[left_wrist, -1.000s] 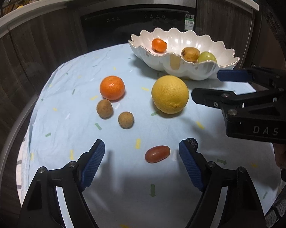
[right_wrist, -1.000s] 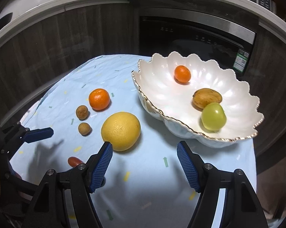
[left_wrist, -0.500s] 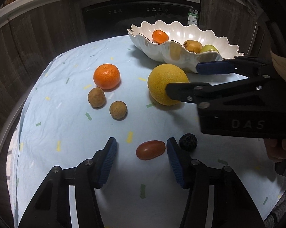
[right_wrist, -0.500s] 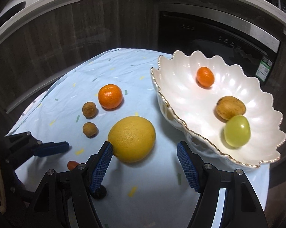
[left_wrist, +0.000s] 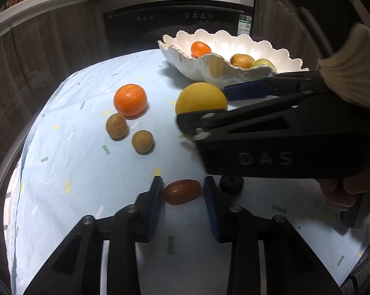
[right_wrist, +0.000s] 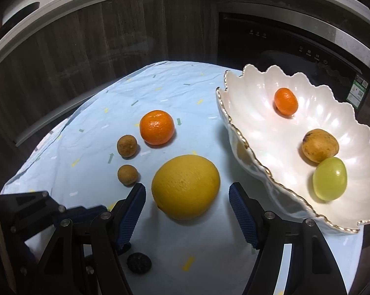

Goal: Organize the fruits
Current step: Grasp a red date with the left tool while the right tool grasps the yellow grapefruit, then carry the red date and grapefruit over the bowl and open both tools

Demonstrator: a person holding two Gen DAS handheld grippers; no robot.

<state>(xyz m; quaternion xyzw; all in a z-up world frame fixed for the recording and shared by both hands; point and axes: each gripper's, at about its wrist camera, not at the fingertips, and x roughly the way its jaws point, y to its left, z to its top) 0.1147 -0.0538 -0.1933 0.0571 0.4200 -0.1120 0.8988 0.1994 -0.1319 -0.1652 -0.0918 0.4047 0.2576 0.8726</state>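
Observation:
A small red oval fruit [left_wrist: 182, 191] lies on the light blue cloth between the blue pads of my left gripper [left_wrist: 183, 195], which stand close on either side of it with small gaps. A large yellow citrus [right_wrist: 185, 186] sits between the pads of my open right gripper [right_wrist: 187, 200], apart from both. It also shows in the left wrist view [left_wrist: 200, 99]. A white scalloped bowl [right_wrist: 248, 162] holds a small orange fruit [right_wrist: 285, 101], a brown fruit [right_wrist: 320, 145] and a green fruit [right_wrist: 329, 179].
An orange mandarin [left_wrist: 130, 99], two small brown fruits [left_wrist: 116, 125] [left_wrist: 142, 141] and a dark wrinkled fruit [left_wrist: 231, 184] lie on the cloth. The right gripper's body [left_wrist: 283, 132] crosses the left view. Dark cabinets and an oven [left_wrist: 180, 22] stand behind the round table.
My left gripper has narrowed around the red fruit. My right gripper has moved forward so its pads now flank the yellow citrus.

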